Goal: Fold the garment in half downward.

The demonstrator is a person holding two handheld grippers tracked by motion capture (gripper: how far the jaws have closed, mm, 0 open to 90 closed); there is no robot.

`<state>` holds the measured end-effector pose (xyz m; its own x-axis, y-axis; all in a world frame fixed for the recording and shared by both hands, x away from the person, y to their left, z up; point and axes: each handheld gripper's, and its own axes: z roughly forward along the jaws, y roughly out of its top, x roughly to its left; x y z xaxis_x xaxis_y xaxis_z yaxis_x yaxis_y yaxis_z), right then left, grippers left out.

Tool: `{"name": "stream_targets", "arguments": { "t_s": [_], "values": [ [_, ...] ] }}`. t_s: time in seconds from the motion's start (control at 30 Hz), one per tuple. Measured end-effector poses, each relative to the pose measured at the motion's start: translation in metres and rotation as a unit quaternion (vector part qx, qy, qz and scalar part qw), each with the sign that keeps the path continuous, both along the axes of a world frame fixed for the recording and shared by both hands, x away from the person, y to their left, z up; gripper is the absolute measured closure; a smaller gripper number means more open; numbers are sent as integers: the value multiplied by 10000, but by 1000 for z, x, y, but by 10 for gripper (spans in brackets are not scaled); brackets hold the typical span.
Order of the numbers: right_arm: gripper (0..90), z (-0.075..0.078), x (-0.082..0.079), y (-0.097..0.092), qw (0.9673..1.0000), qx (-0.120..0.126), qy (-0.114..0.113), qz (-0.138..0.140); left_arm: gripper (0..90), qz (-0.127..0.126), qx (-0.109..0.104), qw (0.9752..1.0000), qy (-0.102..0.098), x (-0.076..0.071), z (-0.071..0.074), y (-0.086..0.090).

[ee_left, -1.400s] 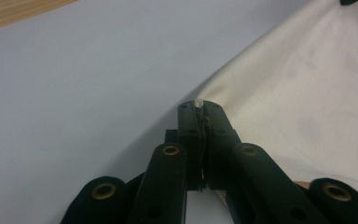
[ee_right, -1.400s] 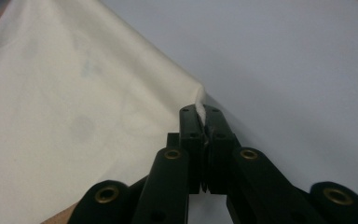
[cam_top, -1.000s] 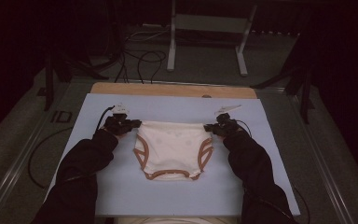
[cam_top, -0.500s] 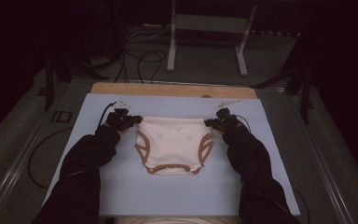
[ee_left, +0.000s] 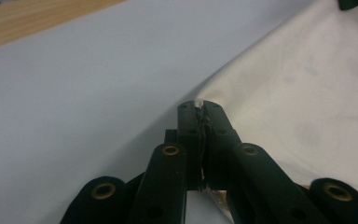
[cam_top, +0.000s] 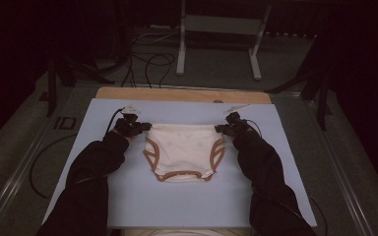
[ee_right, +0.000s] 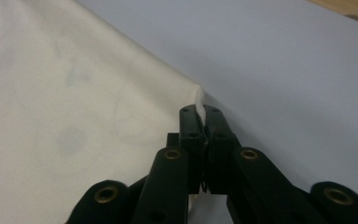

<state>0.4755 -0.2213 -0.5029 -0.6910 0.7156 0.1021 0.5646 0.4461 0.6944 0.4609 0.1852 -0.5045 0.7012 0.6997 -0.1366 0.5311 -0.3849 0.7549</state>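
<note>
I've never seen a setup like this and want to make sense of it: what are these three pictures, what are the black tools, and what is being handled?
There is no robot here: a person in dark sleeves holds a two-jaw hand tool in each hand. The high view looks down on a pale blue table top from above the person's side. The other two pictures come from small cameras riding on each tool, looking along its black jaws. On the table lies a cream pair of underpants with brown trim, spread flat. The left gripper is shut on its left waist corner and the right gripper on its right one; up close, a sliver of cloth shows between the closed jaws.
</note>
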Motion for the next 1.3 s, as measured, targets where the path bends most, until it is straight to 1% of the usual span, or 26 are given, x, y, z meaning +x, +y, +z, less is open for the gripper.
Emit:
{"name": "stream_targets", "arguments": {
  "t_s": [0.07, 0.17, 0.2, 0.23, 0.27, 0.3, 0.4, 0.43, 0.47, 0.5, 0.53, 0.57, 0.63, 0.67, 0.73, 0.77, 0.83, 0.87, 0.9, 0.93, 0.97, 1.0, 1.1, 1.17, 1.23, 1.3],
  "values": [
    [881, -2, 1, 1, 10000, -35, 27, -9, 877, 6, -14, 10000, 30, 1, -1, 0],
    [867, -5, 2, 1, 10000, -3, 43, -36, 870, 3, 2, 10000, 79, 1, -3, -1],
    [839, -5, 2, 1, 10000, 10, 35, -54, 865, 0, 36, 10000, 58, 1, -3, -1],
    [790, -4, 2, 1, 10000, 18, 25, -67, 852, -2, 32, 10000, 75, 0, -2, -2],
    [741, -4, 2, 1, 10000, 36, 30, -86, 797, -47, 44, 10000, 71, 0, -2, -2],
    [691, -2, 2, 1, 9999, 72, 33, -97, 744, -40, 119, 9999, 15, -2, -1, -3],
    [550, 1, 1, 1, 9998, 151, 8, -88, 586, -77, 87, 9999, 81, -2, 2, -4],
    [506, 2, 0, 1, 9997, 204, 17, -98, 548, -111, 97, 9998, 102, -2, 2, -4],
    [462, 3, 0, 1, 9997, 224, 18, -114, 507, -102, 139, 9998, 79, -3, 3, -5],
    [427, 4, 0, 1, 9996, 239, -2, -132, 479, -115, 130, 9998, 89, -3, 4, -5],
    [397, 5, -1, 1, 9995, 282, 12, -130, 433, -137, 117, 9998, 109, -4, 5, -5],
    [370, 7, -1, 1, 9995, 298, 13, -139, 397, -116, 155, 9998, 78, -5, 6, -5],
    [315, 8, -3, 1, 9993, 354, 23, -123, 324, -194, 162, 9997, 63, -7, 9, -5],
    [290, 9, -4, 1, 9992, 384, 24, -118, 275, -192, 181, 9996, 43, -8, 11, -6],
    [226, 11, -6, 0, 9988, 479, 30, -105, 186, -327, 141, 9993, 96, -11, 14, -6],
    [209, 13, -7, -2, 9985, 534, 13, -96, 131, -397, 124, 9991, 104, -12, 16, -7],
    [142, 15, -10, -3, 9978, 665, 40, 13, 69, -565, 77, 9983, 93, -16, 19, -8],
    [150, 16, -12, -4, 9976, 688, 25, 21, 27, -629, 53, 9980, 84, -18, 21, -9],
    [149, 17, -14, -4, 9974, 714, 13, 39, 20, -655, 34, 9978, 74, -20, 23, -9],
    [133, 18, -17, -4, 9975, 697, 50, 85, 20, -671, 18, 9977, 28, -22, 25, -10],
    [137, 19, -19, -4, 9976, 676, 9, 139, 19, -725, -44, 9974, 20, -24, 27, -10],
    [131, 20, -22, -3, 9975, 681, 17, 171, 19, -767, -67, 9970, 7, -26, 29, -11],
    [108, 22, -29, -2, 9979, 588, -56, 278, 20, -875, -37, 9961, -99, -32, 35, -13],
    [107, 24, -35, -1, 9977, 591, -79, 321, 19, -932, -76, 9955, -169, -37, 39, -13],
    [107, 26, -40, -1, 9975, 604, -151, 342, 19, -978, -139, 9948, -236, -43, 43, -14],
    [107, 28, -46, -1, 9971, 644, -202, 353, 19, -1044, -153, 9940, -304, -48, 47, -15]
  ]
}}
